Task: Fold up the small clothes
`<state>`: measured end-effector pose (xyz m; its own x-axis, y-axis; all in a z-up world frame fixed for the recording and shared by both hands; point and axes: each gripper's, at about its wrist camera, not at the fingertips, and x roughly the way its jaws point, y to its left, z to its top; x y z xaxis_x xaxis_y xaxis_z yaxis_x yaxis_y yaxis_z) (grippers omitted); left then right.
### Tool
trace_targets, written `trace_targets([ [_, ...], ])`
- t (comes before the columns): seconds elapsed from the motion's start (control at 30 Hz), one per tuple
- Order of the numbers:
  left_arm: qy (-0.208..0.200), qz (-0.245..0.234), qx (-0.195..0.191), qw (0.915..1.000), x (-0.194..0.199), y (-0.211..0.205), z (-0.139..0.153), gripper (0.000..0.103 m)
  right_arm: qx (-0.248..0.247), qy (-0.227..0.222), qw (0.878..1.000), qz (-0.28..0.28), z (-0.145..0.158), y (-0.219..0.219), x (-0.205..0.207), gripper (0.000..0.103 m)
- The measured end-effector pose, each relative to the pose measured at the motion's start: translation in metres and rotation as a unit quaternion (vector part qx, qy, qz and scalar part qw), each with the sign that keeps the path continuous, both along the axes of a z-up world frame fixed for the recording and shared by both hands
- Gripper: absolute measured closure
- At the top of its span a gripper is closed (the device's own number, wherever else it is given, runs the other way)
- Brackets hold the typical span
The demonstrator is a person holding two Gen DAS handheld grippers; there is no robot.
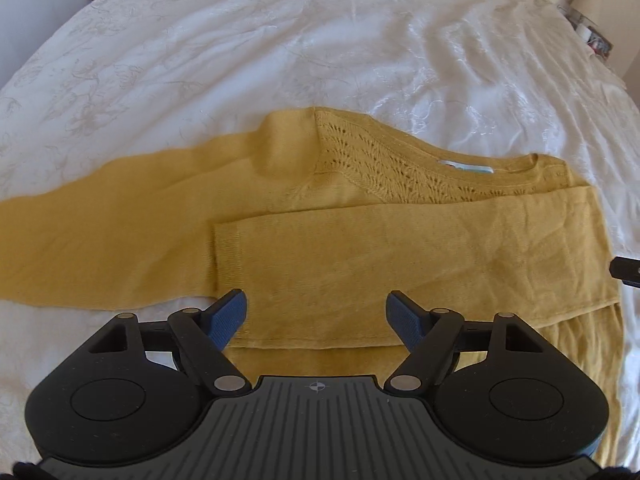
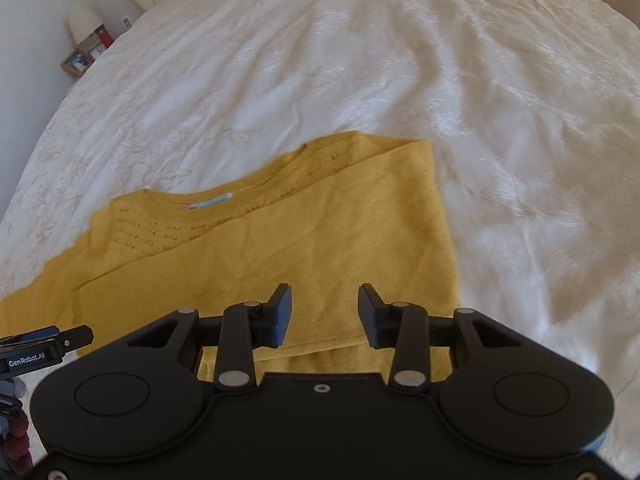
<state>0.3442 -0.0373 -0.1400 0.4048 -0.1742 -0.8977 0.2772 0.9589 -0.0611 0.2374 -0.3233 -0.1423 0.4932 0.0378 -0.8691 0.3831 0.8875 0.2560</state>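
A mustard-yellow knit sweater [image 1: 360, 256] lies flat on the white bedspread [image 1: 280, 48]. Its right sleeve is folded across the chest, cuff [image 1: 228, 252] pointing left, while the other sleeve [image 1: 80, 248] stretches out to the left. A label shows at the neckline [image 1: 464, 166]. My left gripper [image 1: 318, 314] hovers open over the sweater's lower part, nothing between its blue pads. In the right wrist view the same sweater [image 2: 280, 248] fills the lower middle, and my right gripper [image 2: 325, 312] stands open above the folded sleeve, holding nothing.
The white embroidered bedspread [image 2: 440, 80] spreads around the sweater. A bedside stand with a lamp [image 2: 82, 20] and a framed picture [image 2: 76, 62] sits at the bed's far corner. The left gripper's body [image 2: 36, 350] shows at the right wrist view's left edge.
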Motion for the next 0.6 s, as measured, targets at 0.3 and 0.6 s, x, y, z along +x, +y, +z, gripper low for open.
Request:
trace_targets([
  [0.3, 0.036, 0.012, 0.052, 0.9979, 0.003, -0.007, -0.043, 0.026, -0.025, 0.016, 0.999, -0.026, -0.027, -0.054, 0.026, 0.055],
  [0.6, 0.035, 0.025, 0.041, 0.9982, 0.002, -0.003, -0.032, 0.026, 0.009, 0.039, 0.999, -0.001, -0.059, -0.07, 0.048, 0.093],
])
